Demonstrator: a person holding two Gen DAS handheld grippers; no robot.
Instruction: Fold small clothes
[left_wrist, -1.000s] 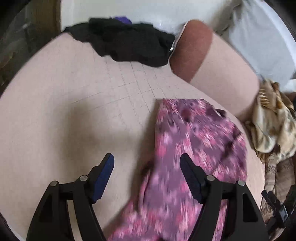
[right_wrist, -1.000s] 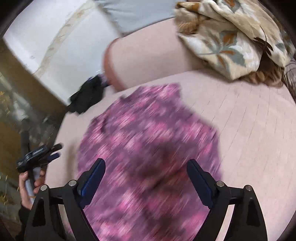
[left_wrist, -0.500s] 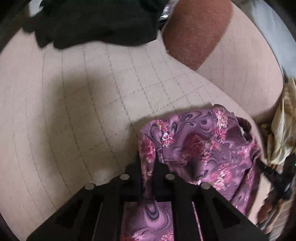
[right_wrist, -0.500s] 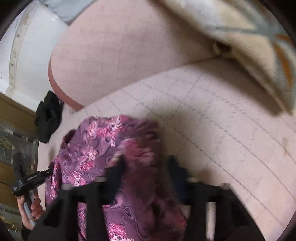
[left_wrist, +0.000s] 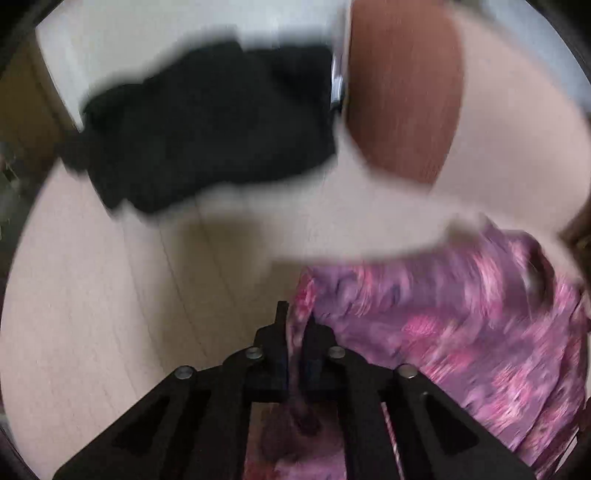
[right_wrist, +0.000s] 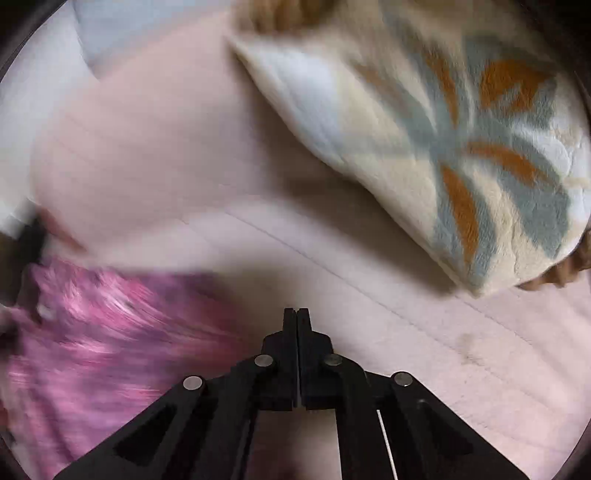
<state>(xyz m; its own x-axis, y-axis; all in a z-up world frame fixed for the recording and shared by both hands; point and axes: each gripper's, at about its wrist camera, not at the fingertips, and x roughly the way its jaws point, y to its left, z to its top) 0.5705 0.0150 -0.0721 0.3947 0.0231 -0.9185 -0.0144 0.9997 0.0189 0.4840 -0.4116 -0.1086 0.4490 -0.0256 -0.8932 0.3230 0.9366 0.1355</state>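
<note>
I am pinching the near edge of the purple floral garment (left_wrist: 443, 314) in my left claw (left_wrist: 295, 325); the cloth is spreading ahead and rightward. My right claw (right_wrist: 296, 317) is pressed together, the garment lying to its left; whether it is gripping cloth, I cannot tell.

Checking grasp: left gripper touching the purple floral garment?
Touching. Left wrist view: left gripper is shut with a fold of the purple floral garment pinched between its fingers.
</note>
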